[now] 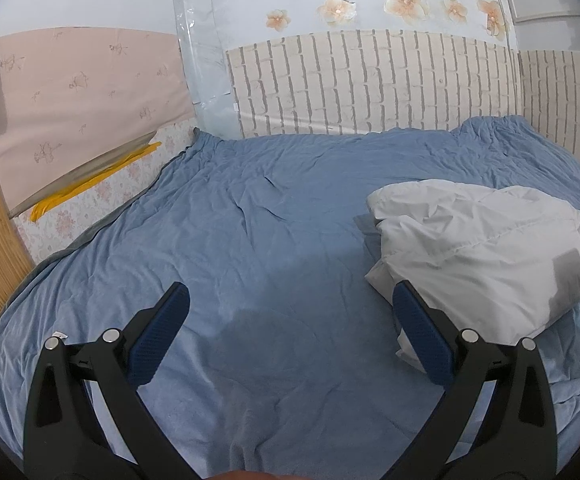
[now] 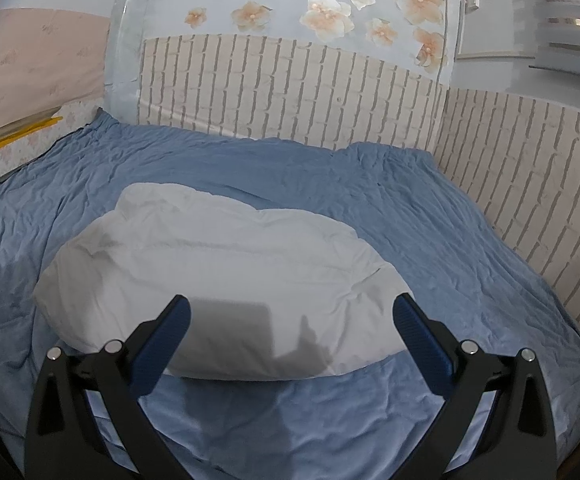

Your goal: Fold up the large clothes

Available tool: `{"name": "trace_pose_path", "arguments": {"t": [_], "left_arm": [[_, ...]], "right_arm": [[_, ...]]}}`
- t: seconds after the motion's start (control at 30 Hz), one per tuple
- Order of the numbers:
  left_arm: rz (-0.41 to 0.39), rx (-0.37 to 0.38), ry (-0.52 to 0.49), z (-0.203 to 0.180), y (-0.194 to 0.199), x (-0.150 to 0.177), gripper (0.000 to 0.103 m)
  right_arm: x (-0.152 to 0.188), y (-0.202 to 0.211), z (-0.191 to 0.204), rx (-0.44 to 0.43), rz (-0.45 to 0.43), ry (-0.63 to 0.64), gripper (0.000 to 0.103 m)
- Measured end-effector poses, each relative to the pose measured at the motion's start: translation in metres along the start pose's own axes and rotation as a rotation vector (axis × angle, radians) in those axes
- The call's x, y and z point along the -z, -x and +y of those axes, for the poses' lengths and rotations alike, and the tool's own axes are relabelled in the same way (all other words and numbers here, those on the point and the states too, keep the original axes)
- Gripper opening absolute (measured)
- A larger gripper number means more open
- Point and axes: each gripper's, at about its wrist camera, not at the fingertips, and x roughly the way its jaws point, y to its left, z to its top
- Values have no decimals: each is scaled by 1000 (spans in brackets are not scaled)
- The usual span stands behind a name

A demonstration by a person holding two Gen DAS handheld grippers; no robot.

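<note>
Now both the left gripper (image 1: 290, 312) and the right gripper (image 2: 290, 320) hang wide open holding nothing, and the puffy white coat (image 2: 214, 288) at twelve o'clock on the blue bed (image 2: 449, 216) could spring back open if left alone.

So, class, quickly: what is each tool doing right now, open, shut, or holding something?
Left tool: open, holding nothing, over the blue sheet.
Right tool: open, holding nothing, facing the white garment.

You are viewing a white, puffy, matt cloth garment (image 2: 226, 280) lying on a wrinkled, soft blue sheet (image 2: 429, 216).
</note>
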Motion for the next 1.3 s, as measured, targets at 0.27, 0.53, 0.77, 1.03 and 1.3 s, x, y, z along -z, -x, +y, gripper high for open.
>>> {"name": "trace_pose_path", "arguments": {"t": [0.27,0.53,0.77,1.03,1.3], "left_arm": [[3,-1,-1,0,0,0,100],[11,2,-3,-2,-2,0,100],[12,2,-1,-1,-1,1,100],[20,9,7,0,-5,1,100],[6,46,-7,-4,-2,1,100]], "right_arm": [[0,1,1,1,4,-2,101],[0,2,0,-1,6,0,101],[0,1,-1,-3,7,2,101],[0,0,-1,-4,8,2,101],[3,0,-1,-6,10,5,101]]}}
